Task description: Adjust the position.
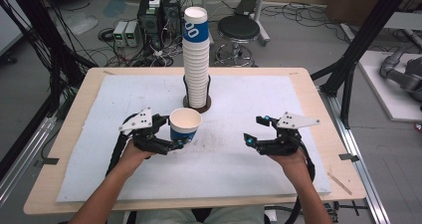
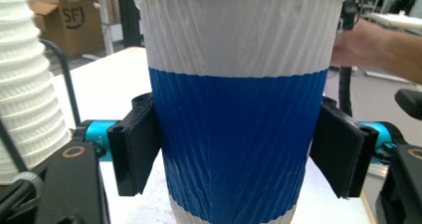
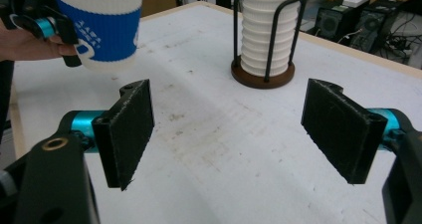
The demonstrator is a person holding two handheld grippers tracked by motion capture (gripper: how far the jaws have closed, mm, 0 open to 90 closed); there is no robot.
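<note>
In the high view we see the left gripper (image 1: 171, 133) holding a paper cup (image 1: 185, 124) upright, mouth up, over the white mat (image 1: 124, 134), in front of the stack of cups (image 1: 195, 59) standing in its rack (image 1: 197, 102). The cup has a white interior and a blue band on its lower wall. The right gripper (image 1: 255, 129) hangs to the right, well apart from the cup, its jaws spread with nothing between them.

In the left gripper view we see a ribbed cup wall: white top, blue middle band, white base. Both pads (image 2: 137, 144) lie against the blue band, pinching the cup.

In the right gripper view we see the right pads (image 3: 129, 129) wide apart over the mat. The cup shows at upper left.
</note>
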